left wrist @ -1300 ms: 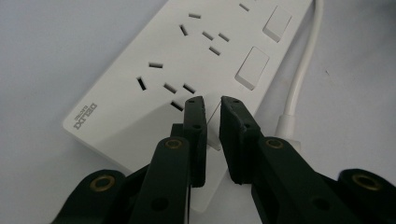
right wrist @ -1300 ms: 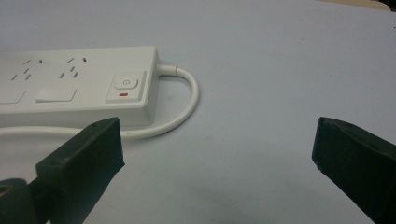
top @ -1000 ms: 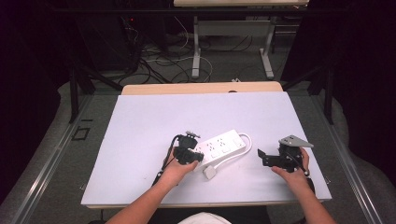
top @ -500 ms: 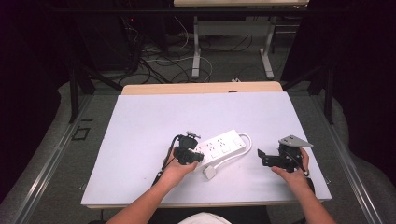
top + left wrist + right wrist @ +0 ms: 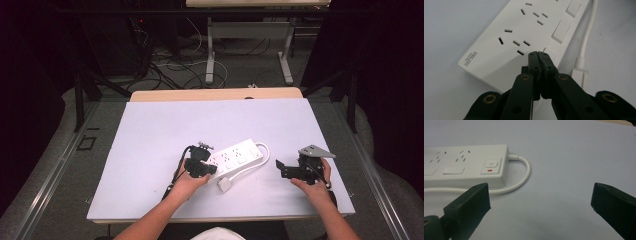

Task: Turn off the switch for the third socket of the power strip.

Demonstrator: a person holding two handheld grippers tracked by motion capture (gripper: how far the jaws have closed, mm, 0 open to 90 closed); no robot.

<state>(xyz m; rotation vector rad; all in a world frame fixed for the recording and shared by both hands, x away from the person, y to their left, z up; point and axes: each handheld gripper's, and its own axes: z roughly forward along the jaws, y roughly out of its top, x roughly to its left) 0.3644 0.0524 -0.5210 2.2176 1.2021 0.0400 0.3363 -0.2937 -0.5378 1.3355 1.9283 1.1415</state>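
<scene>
The person's left forearm comes in from the near edge and angles toward the middle of the surface (image 5: pixel 150 130), the hand wrapped round the body of the left tongs (image 5: pixel 538 53). Its jaws are clenched tip to tip, with nothing between them, and have just been closing that last bit. The tips are poised over the near end of the power strip (image 5: pixel 524 32), right by one of its flat rocker switches; whether they press on it I cannot tell.

The right hand (image 5: pixel 312 182) rests well off to the strip's far side, holding the right tongs (image 5: pixel 539 202) low and level. Those jaws stand wide apart, released, with bare surface between them.

The strip is a long white block of smooth plastic, with rows of slot-shaped sockets, square switches and a small grey maker's mark at the end nearest the left tongs. Ahead of the right tongs is its other end, with a power button marked by a red bar. A round white cable (image 5: pixel 524 173) leaves that end and loops back alongside the strip to a white plug (image 5: pixel 224 184).

The surface is matt and pale. The left tongs' own jaws hide the strip's near edge.
</scene>
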